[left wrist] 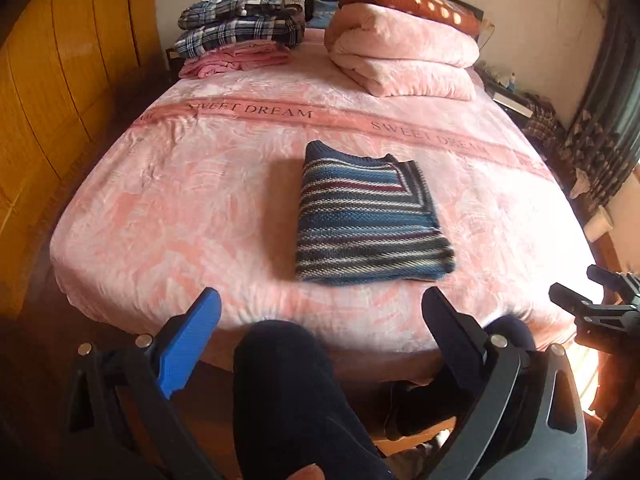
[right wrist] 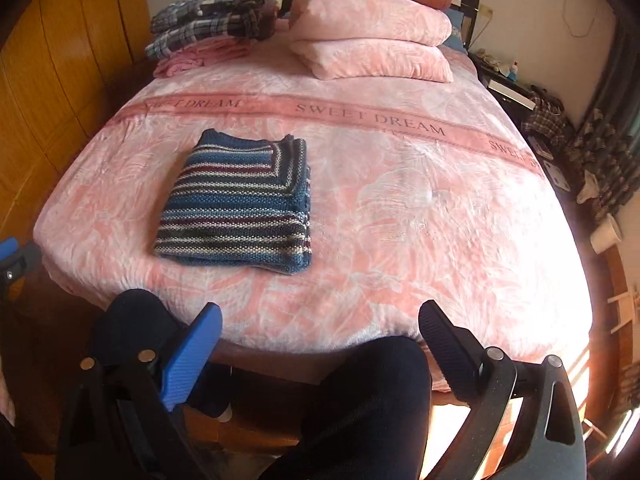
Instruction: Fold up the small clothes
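Your left gripper gapes wide, empty, off the bed's near edge; your right gripper likewise; the sweater lies folded mid-bed, untouched.

Dark navy trousers, blue-and-black gripper

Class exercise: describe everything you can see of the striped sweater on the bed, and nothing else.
The striped sweater is a chunky knit with bands of blue, white, dark grey and maroon, and a dark blue ribbed edge at its far end. It is folded into a neat, thick rectangle, with one panel's stripes meeting the rest at a diagonal. It lies flat on the pink bedspread, toward the near edge. Only the bedspread touches it; both tools sit open, short of it.
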The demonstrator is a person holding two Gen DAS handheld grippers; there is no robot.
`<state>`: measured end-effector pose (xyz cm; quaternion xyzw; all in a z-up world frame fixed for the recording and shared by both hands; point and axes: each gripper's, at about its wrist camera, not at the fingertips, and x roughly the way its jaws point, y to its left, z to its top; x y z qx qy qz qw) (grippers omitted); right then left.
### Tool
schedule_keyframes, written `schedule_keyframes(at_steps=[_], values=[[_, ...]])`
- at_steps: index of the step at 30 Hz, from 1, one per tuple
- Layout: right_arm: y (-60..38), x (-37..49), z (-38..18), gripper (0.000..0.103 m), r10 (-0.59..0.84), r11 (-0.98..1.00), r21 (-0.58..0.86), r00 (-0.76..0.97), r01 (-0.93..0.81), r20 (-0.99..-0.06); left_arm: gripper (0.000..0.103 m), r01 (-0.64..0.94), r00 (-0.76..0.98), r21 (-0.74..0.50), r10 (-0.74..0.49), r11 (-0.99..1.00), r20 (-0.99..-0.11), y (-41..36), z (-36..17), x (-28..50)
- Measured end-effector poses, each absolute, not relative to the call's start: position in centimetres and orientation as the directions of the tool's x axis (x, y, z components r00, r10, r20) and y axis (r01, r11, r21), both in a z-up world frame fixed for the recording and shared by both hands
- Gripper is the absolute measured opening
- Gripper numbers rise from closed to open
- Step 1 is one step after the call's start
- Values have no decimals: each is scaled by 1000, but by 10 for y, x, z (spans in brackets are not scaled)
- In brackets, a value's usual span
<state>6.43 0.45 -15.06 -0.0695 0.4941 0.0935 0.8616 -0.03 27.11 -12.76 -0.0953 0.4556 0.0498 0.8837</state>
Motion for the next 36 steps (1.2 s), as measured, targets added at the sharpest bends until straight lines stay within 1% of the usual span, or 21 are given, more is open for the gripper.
schedule_keyframes(at_steps=[2,4,6,8,10,13,14,17,20,26,36], values=[[3,51,-130,99,135,968,11,488,-250,-862,100,-156,592,-139,-20,978,-805,267,-109,-17],[4,34,-104,99,179,962,37,520,-270,-835,100,-132,595,-131,-28,983,-803,259,-90,-28],[5,19,-76,99,185,961,32,557,-274,-809,100,-75,576,-156,-85,985,-813,253,-69,-38],[9,3,-50,99,182,955,-3,592,-298,-785,100,-52,590,-182,-117,982,-799,251,-46,-52],[14,-12,-28,99,165,952,-45,630,-302,-759,100,-48,616,-171,-105,984,-780,249,-26,-64],[16,-29,-6,99,167,952,-56,665,-300,-728,100,-53,619,-86,-35,995,-784,239,-8,-78],[17,-34,-1,99,158,952,-70,675,-297,-721,100,-48,625,-75,-29,996,-780,236,-4,-83],[19,-46,5,99,149,953,-86,697,-290,-701,100,-39,636,-74,-32,996,-771,228,3,-95],[23,-55,4,99,153,951,-89,701,-297,-697,100,-52,634,-77,-27,996,-773,224,-1,-99],[35,-57,-4,99,165,944,-86,684,-317,-711,100,-74,597,-84,-23,994,-802,227,-15,-95],[41,-41,-15,99,163,945,-75,659,-317,-735,100,-78,584,-104,-39,991,-811,234,-25,-83]])
